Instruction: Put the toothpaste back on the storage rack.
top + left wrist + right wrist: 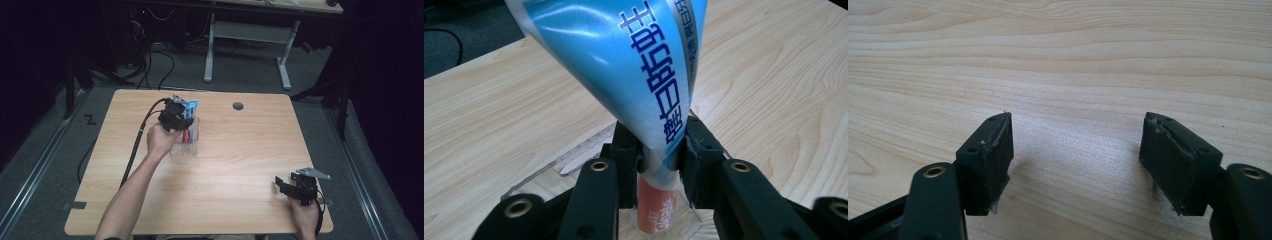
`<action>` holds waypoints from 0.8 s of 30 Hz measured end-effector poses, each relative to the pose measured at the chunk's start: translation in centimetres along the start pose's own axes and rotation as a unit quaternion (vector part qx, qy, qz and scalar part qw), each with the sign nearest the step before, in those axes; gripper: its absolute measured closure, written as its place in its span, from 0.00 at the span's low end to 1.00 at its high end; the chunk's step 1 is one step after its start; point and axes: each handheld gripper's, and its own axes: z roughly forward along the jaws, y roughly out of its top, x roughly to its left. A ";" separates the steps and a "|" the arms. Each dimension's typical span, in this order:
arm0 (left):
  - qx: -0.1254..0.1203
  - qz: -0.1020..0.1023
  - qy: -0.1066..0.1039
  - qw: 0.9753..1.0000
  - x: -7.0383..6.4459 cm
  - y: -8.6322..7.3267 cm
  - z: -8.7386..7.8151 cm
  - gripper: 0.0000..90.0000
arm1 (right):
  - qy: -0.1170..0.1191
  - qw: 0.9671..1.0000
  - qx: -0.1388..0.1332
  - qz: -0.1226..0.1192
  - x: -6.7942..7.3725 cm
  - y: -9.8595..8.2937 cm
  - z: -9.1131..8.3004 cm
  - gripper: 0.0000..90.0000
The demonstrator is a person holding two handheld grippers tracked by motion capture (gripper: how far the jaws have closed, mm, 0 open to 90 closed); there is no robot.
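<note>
Dim room, pale wood tabletop (240, 165) lit. Left gripper (659, 155) fingers clamping blue toothpaste tube (624, 65) near its cap end, tube standing cap-down in clear plastic holder (192, 145). Keeping tube upright, lowering straight, avoiding holder walls. Right gripper (1075, 160) fingers spread wide, holding nothing, idling near tabletop's front right corner.

Blue toothpaste tube (624, 65): upper end cut off by top edge in left gripper view, neck pinched between black jaws. Red cap (656, 210): lower part cut off; small lettering unreadable.
</note>
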 end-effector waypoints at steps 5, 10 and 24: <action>0.000 0.001 0.001 1.000 0.0 0.0 -0.1 0.78 | 0.000 1.000 0.000 -0.001 0.0 0.0 0.0 0.33; -0.006 0.006 0.012 1.000 -0.1 -0.2 0.0 0.76 | 0.000 1.000 0.000 -0.001 0.0 0.0 0.0 0.33; -0.017 0.007 0.020 1.000 0.1 -0.3 -0.6 0.70 | 0.000 1.000 0.000 -0.001 0.0 0.0 0.0 0.33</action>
